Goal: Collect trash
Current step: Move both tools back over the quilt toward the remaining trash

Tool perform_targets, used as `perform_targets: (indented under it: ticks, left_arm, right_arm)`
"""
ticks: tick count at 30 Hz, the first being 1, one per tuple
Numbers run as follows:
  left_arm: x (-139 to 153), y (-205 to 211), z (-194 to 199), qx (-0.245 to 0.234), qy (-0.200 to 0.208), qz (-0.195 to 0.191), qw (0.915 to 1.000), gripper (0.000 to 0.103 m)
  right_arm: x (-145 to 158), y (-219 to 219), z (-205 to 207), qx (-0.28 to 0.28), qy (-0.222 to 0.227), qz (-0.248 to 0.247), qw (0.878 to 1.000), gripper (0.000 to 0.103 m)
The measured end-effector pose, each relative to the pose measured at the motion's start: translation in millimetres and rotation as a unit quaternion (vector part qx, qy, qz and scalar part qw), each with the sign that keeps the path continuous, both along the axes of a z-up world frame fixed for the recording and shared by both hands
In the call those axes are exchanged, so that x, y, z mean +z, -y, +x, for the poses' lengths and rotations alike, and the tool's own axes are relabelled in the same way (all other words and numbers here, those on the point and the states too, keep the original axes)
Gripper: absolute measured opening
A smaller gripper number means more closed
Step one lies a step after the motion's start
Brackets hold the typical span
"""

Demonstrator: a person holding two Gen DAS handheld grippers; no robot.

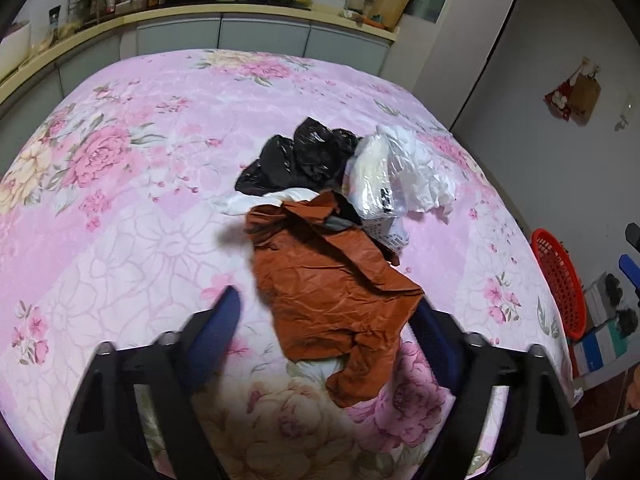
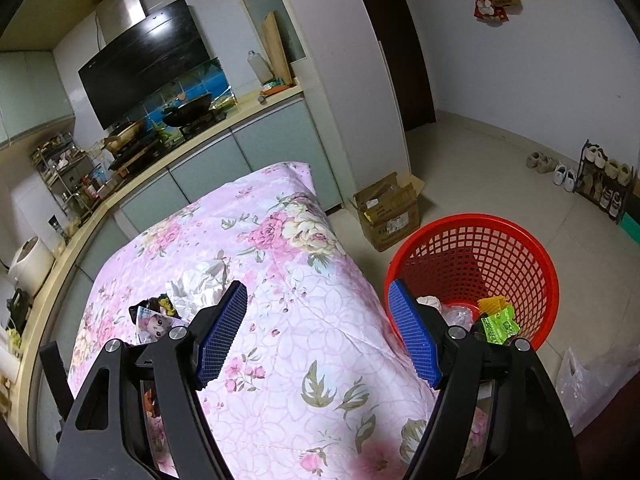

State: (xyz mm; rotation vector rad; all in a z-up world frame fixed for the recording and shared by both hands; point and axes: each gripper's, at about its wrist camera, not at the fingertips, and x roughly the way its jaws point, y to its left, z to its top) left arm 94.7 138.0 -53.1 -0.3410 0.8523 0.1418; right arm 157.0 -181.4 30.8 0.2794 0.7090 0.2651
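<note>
My left gripper (image 1: 324,320) stands wide, straddling the crumpled brown paper (image 1: 332,292) on the floral-covered worktop (image 1: 120,200), pads not yet pressing. I'd sink lower and close on its thickest fold, leaving the black bag (image 1: 300,156) behind. My right gripper (image 2: 316,332) hangs wide and empty beside the red basket (image 2: 520,248).

One brown paper (image 1: 332,280), one black bag (image 1: 304,156), one red basket (image 2: 480,256), one cardboard box (image 2: 390,210).
</note>
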Motion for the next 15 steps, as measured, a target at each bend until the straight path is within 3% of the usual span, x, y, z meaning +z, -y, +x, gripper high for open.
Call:
perform_targets:
  ticks: [1,4,15]
  left_arm:
    - [0.9,-0.8,-1.1,-0.003,0.001,-0.003,1.0,0.06]
    - [5.3,-4.0,-6.3,-0.005,0.011,-0.001,0.9999,0.056]
    - [47.9,-25.3,-49.5,0.028,0.076,0.008,0.9967,0.056]
  right_arm:
    - [-0.1,-0.9,-0.2,0.002,0.0,0.0,1.0,0.071]
    - [0.1,-4.3,-1.0,0.003,0.001,0.0,1.0,0.071]
    - [0.6,-27.2,-0.8,0.031,0.0,-0.001,1.0,0.071]
